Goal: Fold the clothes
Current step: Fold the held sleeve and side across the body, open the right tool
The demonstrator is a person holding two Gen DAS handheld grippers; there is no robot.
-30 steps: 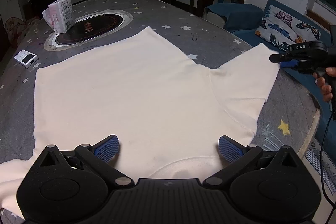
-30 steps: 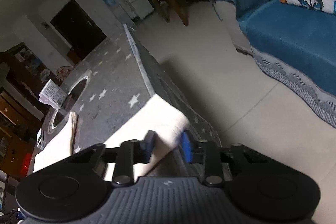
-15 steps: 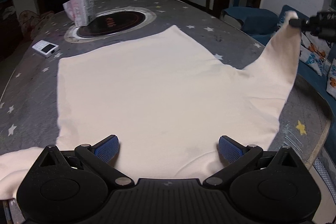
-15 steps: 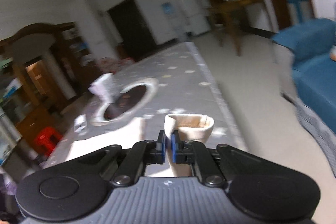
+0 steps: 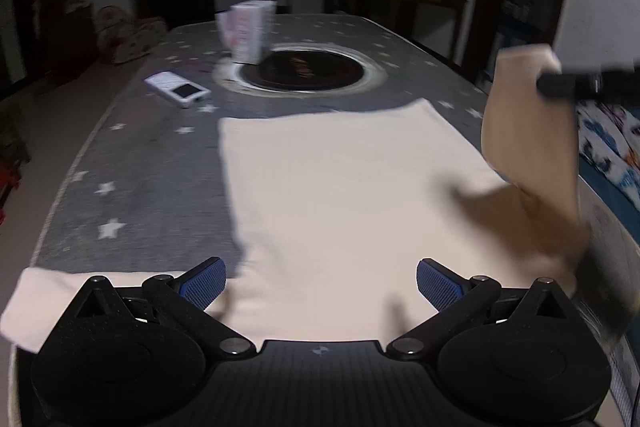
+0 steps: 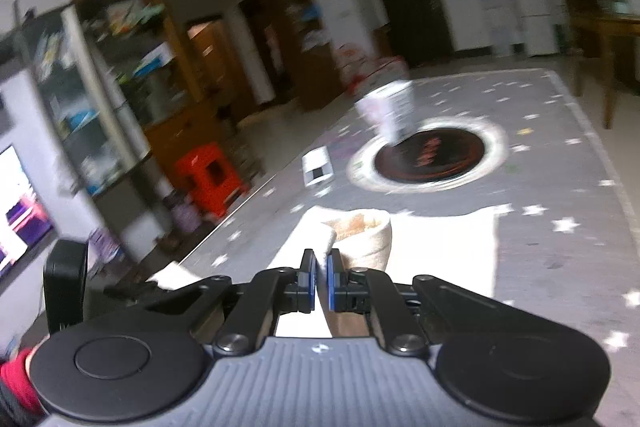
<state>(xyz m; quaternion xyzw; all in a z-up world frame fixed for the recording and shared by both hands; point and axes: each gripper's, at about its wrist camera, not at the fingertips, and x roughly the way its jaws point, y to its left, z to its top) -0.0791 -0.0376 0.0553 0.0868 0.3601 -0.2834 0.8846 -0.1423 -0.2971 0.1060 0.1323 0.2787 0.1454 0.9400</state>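
On the grey star-patterned desk (image 5: 132,163) a cream shirt (image 5: 340,195) lies spread flat, its far hem running straight across just short of the round black hob (image 5: 308,71) set into the top. The shirt's left edge runs toward the camera with a broad strip of bare desk beside it, and its left sleeve (image 5: 44,297) lies at the near left corner, reaching the desk's rim. The left gripper (image 5: 320,285) hangs over the near edge of the shirt with its jaws wide apart and nothing between them. At the right side the right gripper (image 6: 320,283) has its jaws clamped together on the cuff of the right sleeve (image 5: 528,131), which is lifted off the desk and stands up as a tall strip above the shirt's right edge, casting a dark shadow on the cloth below. In the right wrist view the open cuff (image 6: 366,237) bulges just past the blue pads. Beyond the hem, a white box (image 5: 248,31) stands at the hob's far left rim and a small white device (image 5: 176,93) lies near the desk's left edge, both well apart from the shirt. Past the desk's right rim a blue sofa with a butterfly cushion (image 5: 612,143) sits close by. Both views are blurred.
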